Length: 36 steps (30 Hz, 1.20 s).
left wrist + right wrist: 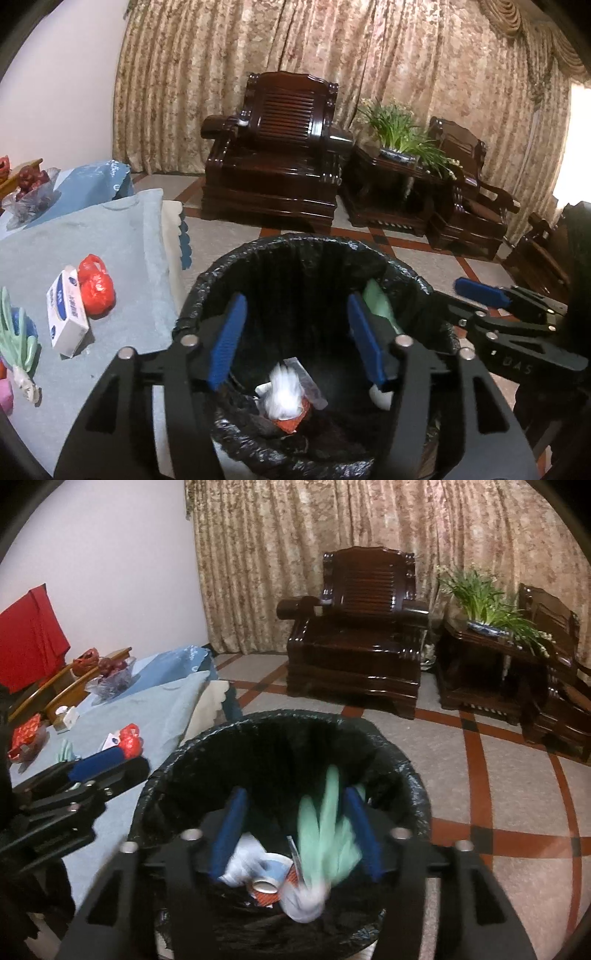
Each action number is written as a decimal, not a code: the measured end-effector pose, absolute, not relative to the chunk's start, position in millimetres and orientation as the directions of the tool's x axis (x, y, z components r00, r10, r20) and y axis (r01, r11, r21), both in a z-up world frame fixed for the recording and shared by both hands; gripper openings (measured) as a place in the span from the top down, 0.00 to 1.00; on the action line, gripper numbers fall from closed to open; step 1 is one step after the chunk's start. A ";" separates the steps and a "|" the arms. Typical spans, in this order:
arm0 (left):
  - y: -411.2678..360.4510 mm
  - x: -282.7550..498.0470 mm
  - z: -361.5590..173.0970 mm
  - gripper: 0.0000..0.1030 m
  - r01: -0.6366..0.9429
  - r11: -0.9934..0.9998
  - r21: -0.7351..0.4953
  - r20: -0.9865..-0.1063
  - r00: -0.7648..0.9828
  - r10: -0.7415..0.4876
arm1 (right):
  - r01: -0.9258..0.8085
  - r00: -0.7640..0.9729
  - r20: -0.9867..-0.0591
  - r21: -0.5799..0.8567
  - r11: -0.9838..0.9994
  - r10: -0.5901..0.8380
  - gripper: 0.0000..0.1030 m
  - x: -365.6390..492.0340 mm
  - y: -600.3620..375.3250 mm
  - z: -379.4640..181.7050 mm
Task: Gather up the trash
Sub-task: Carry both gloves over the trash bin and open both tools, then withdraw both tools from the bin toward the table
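A round bin (207, 291) lined with a black bag stands beside the blue-covered table. My left gripper (295, 306) hangs open over its mouth with nothing between the blue pads. Below it a blurred white wad (284, 391) lies over a red wrapper at the bottom. My right gripper (295, 797) is also open above the bin (155, 794). A blurred pale green bundle (328, 834) hangs loose between its pads over a paper cup (264, 886) and white scraps. Each gripper shows in the other's view: the right gripper (460, 301), the left gripper (122, 771).
On the table (129, 258) lie a tissue box (66, 310), a red plastic bag (96, 288) and a green bundle (18, 339). Dark wooden armchairs (273, 155) and a side table with a plant (399, 140) stand beyond the tiled floor, before a curtain.
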<state>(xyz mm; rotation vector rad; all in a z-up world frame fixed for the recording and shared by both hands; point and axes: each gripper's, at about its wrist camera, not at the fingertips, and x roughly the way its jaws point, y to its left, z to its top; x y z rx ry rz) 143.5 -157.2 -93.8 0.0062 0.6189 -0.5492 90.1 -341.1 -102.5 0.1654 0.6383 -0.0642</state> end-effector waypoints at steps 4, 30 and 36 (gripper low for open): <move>-138.4 141.3 -88.8 0.20 0.443 0.885 -0.142 -0.542 0.714 -0.444 | 0.133 0.832 -0.553 0.131 0.982 -0.039 0.05 83.8 -341.0 -95.1; 49.5 112.0 -63.1 0.13 0.030 0.998 -0.046 -0.502 0.864 -0.049 | -0.177 0.837 -0.499 0.142 0.974 0.225 0.06 139.3 -193.4 -79.6; 83.2 115.8 -71.2 0.13 -0.039 0.998 -0.039 -0.510 0.860 0.014 | -0.236 0.818 -0.505 0.143 0.961 0.276 0.06 159.7 -151.5 -87.7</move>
